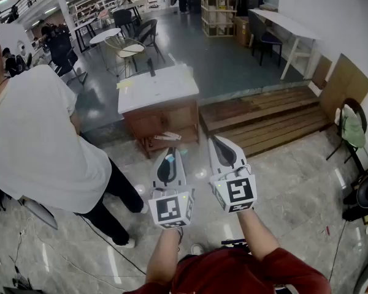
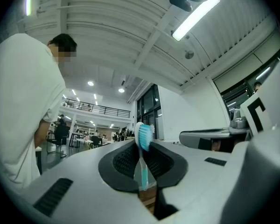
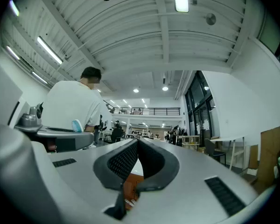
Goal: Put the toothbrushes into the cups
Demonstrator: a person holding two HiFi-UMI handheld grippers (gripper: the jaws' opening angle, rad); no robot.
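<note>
While the toothbrush stands bristles-up, pinched in the nearly shut left gripper | right gripper closed, empty | table well ahead, no cups seen | risk: thin handle may pivot or slip while carried, being held only low down.

lt: bright, ceil tubes | glare on flr | fisheye edges, dark corners

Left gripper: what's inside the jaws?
A toothbrush, clamped upright in the left gripper, blue bristle head sticking out above. The handle's lower end is covered by the jaws.
</note>
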